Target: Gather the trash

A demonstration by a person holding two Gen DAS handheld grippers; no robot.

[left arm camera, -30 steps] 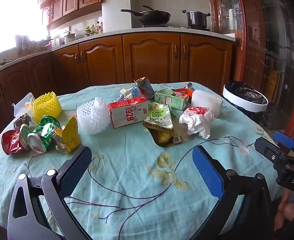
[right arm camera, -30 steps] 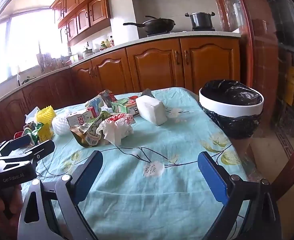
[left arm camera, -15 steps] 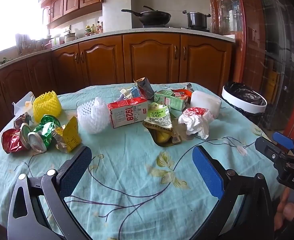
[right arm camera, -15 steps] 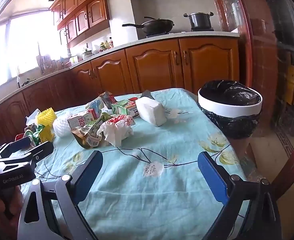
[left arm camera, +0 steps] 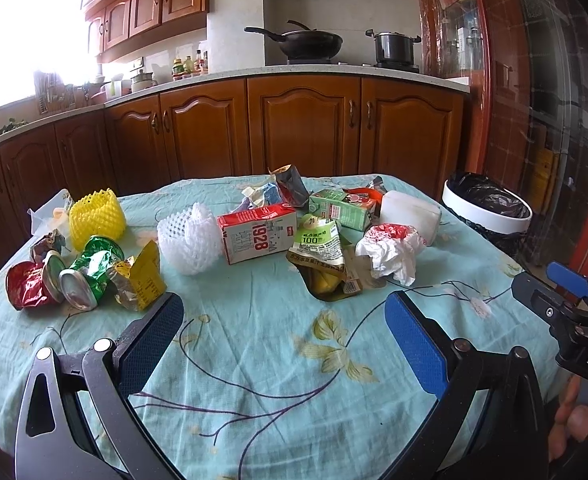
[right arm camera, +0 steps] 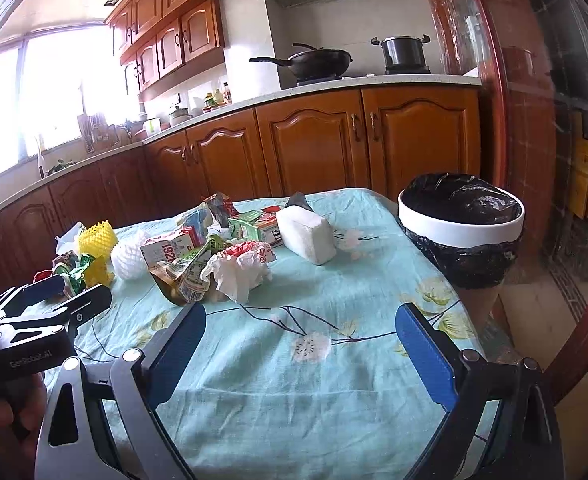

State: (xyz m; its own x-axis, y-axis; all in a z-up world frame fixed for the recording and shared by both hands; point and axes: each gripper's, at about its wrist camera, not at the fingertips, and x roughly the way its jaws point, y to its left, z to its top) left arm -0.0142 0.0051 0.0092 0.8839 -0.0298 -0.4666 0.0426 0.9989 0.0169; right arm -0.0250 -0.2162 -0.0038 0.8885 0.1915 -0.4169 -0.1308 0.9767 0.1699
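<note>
Jaws of left gripper (left arm camera: 283,334) and right gripper (right arm camera: 300,334) stand wide, empty, above the worktop (left arm camera: 253,360); trash pile (left arm camera: 261,236) lies mid-worktop, bin (right arm camera: 460,230) just beside the worktop's right edge

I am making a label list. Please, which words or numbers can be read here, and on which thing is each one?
"1928": red and white milk carton
"100%": green pouch
"DAS": right gripper body, cut off
"GenRobot.AI": left gripper body
Green carton print and other wrappers: too small to read.
</note>
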